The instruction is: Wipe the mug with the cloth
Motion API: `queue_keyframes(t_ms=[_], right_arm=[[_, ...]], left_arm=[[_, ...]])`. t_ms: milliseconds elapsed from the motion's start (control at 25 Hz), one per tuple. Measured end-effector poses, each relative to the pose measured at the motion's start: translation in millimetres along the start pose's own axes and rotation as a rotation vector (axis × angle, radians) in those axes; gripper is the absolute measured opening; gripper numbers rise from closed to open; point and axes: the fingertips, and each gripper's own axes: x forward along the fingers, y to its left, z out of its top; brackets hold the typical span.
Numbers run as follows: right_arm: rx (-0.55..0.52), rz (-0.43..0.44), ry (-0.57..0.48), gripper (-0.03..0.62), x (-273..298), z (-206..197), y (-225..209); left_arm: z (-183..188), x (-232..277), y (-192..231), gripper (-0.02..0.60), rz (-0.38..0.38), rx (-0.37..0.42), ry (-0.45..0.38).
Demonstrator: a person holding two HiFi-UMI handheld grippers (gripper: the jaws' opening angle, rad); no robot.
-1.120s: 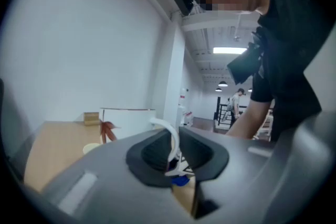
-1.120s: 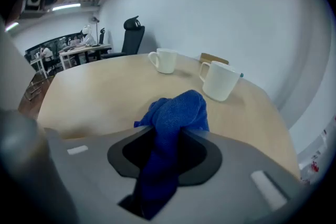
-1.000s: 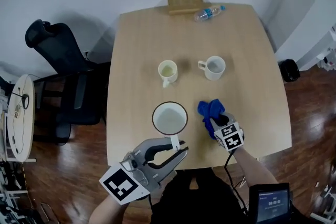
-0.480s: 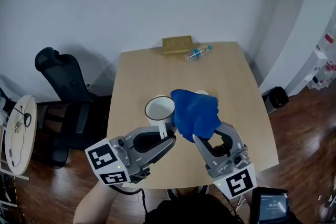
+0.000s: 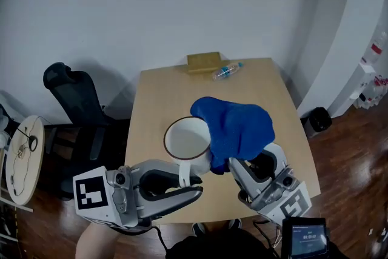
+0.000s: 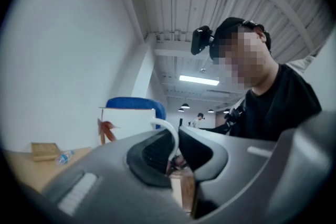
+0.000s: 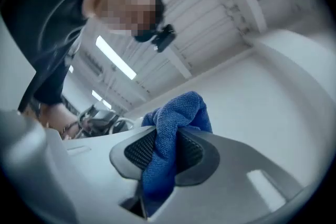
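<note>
A white mug with a dark rim hangs high above the table, held by its handle in my left gripper, which is shut on it. A red leaf print shows on the mug's side in the left gripper view. My right gripper is shut on a blue cloth, pinched between its pads. The cloth drapes beside the mug's right rim and touches it. Both grippers are lifted close to the head camera.
Below lies a light wooden table. At its far edge sit a brown box and a plastic bottle. A black office chair stands to the left. A person's head and black shirt fill the left gripper view.
Both grippers rose from table height toward the camera, carrying the mug and the cloth. The cloth now spreads wider and meets the mug's rim. The two other mugs are no longer seen.
</note>
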Motion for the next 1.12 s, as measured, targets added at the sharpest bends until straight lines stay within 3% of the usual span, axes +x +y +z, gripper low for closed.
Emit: queue_keyframes(t_ms=[120, 200, 400, 520, 720, 920, 1000, 1120], right_arm=[[0.364, 0.042, -0.044, 0.089, -3, -10, -25], [0.585, 0.131, -0.08, 0.089, -5, -22, -31], [1.284, 0.529, -0.214, 0.091, -2, -40, -11], [1.53, 0.691, -0.238, 0.091, -2, -44, 7], [1.705, 0.798, -0.244, 0.091, -9, -54, 33], [1.842, 0.836, -0.272, 0.091, 2, -67, 56], [1.813, 0.785, -0.281, 0.091, 1, -73, 53], [1.646, 0.577, -0.258, 0.091, -3, -78, 16]], left_arm=[[1, 5, -22, 0.043, -0.097, 0.007, 0.012], [-1, 6, -38, 0.043, -0.168, -0.002, 0.019], [-6, 3, -61, 0.043, -0.343, -0.076, 0.004], [-11, 4, -70, 0.043, -0.425, -0.131, -0.004], [-19, 3, -85, 0.044, -0.483, -0.189, -0.044], [-19, -7, -82, 0.044, -0.512, -0.227, -0.102], [-20, -7, -82, 0.045, -0.499, -0.222, -0.122], [-18, -11, -66, 0.046, -0.39, -0.207, -0.156]])
